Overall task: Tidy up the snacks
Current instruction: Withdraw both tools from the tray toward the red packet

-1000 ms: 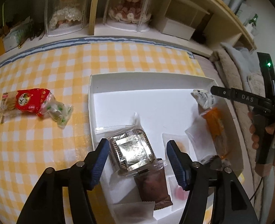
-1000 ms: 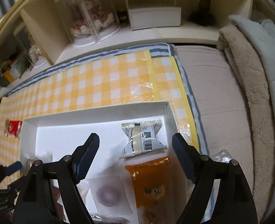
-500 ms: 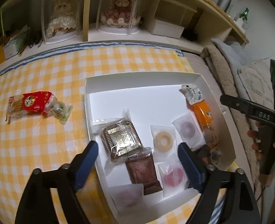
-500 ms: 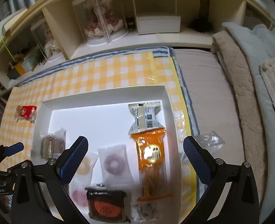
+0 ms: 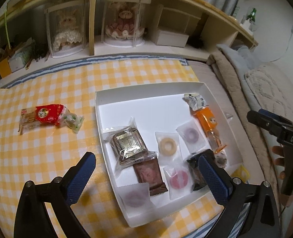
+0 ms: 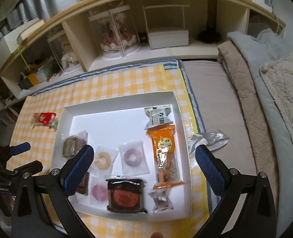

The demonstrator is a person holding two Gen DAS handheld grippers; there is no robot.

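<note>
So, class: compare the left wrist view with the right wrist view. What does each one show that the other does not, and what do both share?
Only the left wrist view shows the green bottle on the shelf and the brown wafer packet unobstructed. Only the right wrist view shows the clear empty wrapper lying right of the box, and the red-topped dark packet from above. Both show the white box, the orange snack pack and the red cracker packet on the checked cloth.

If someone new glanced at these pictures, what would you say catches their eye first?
The bright white box on the yellow checked cloth, filled with wrapped snacks, among them a tall orange pack along its right side. Next, the lone red snack lying on the cloth left of the box. The blue-padded left claw is opening with nothing between its pads, and the right claw stands open and empty.
</note>
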